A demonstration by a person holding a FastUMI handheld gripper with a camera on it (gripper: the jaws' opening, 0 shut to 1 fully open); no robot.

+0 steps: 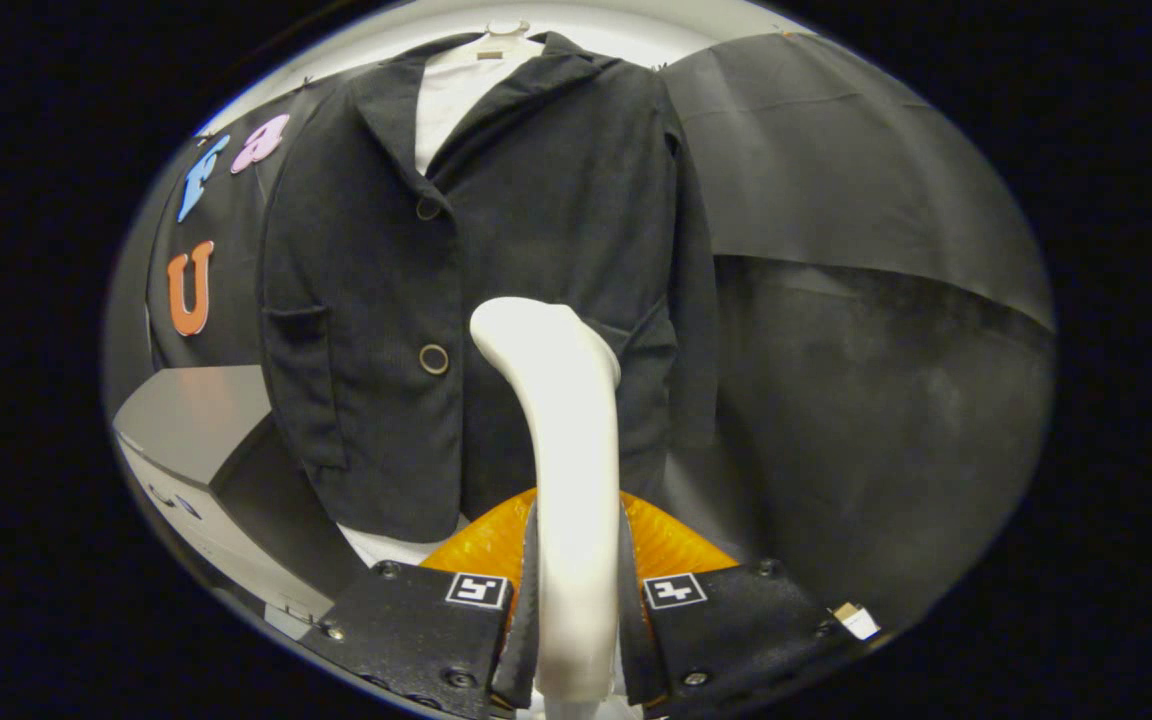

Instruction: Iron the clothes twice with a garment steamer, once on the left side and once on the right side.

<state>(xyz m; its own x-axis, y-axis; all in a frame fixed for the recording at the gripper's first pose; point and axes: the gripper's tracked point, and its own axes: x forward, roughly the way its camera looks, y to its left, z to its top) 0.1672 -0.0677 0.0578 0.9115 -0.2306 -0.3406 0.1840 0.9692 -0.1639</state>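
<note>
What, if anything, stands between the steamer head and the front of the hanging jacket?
Nothing visible does. The gripper is shut on the white steamer, whose head rises just ahead of the fingers toward the dark jacket, near its lower button. Whether it touches the cloth cannot be told.

My gripper [576, 610]: two flat finger blocks, one left, one right, each with a square coded marker near its inner far corner. Round screw heads sit along the blocks' edges. I note a small pale tag at the right block's outer corner.
</note>
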